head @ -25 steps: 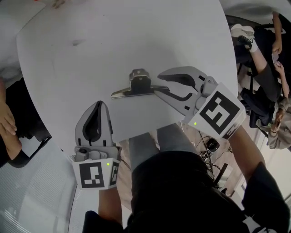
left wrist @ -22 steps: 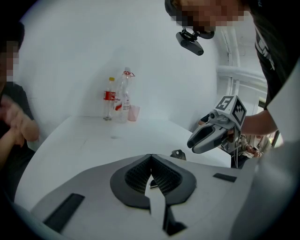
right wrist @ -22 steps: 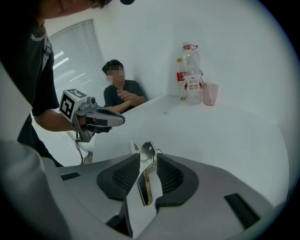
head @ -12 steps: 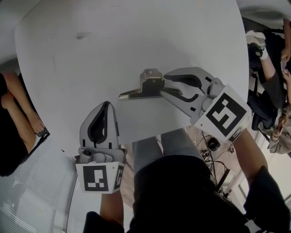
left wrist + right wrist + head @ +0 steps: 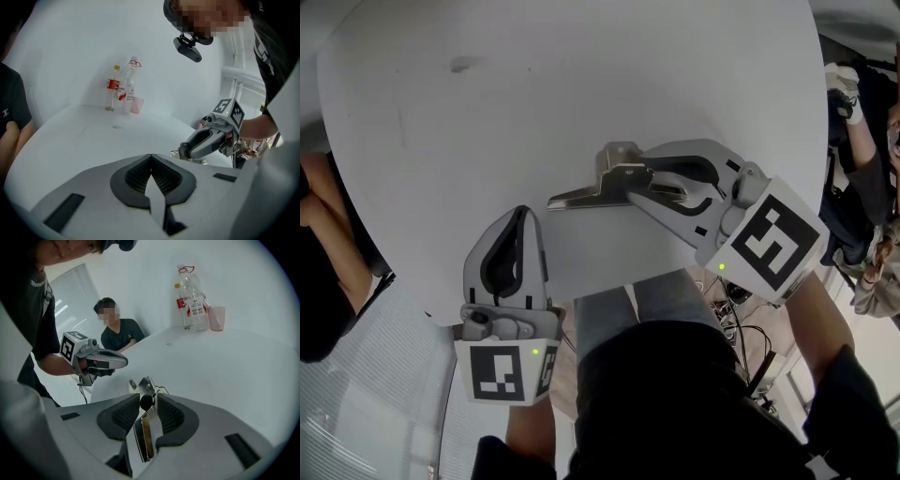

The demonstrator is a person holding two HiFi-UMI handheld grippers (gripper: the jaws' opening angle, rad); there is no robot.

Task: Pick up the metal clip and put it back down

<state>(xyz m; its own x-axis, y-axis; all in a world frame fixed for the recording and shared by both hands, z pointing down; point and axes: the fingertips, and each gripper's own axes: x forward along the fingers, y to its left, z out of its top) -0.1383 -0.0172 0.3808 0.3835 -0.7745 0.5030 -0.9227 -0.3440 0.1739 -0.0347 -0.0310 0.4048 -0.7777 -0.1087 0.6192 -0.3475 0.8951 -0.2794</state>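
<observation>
The metal clip point(image 5: 605, 183) is a silver bulldog clip on the round white table point(image 5: 581, 75), near its front edge. My right gripper point(image 5: 645, 180) comes at it from the right and is shut on the clip's handle end. In the right gripper view the clip point(image 5: 146, 420) stands on edge between the dark pads point(image 5: 124, 416). Whether it touches the table I cannot tell. My left gripper point(image 5: 517, 217) hovers shut and empty at the front left, a hand's width from the clip. In the left gripper view, the right gripper point(image 5: 206, 140) is ahead on the right.
Two plastic bottles point(image 5: 192, 301) and a pink cup point(image 5: 216, 317) stand together at the table's far side, also in the left gripper view as bottles point(image 5: 123, 91). A seated person point(image 5: 117, 331) is at the table's left edge. The rim curves close below both grippers.
The right gripper's jaws, open beside the clip a second ago, have shut on it. Clip and gripper shifted slightly right. The left gripper stayed where it was.
</observation>
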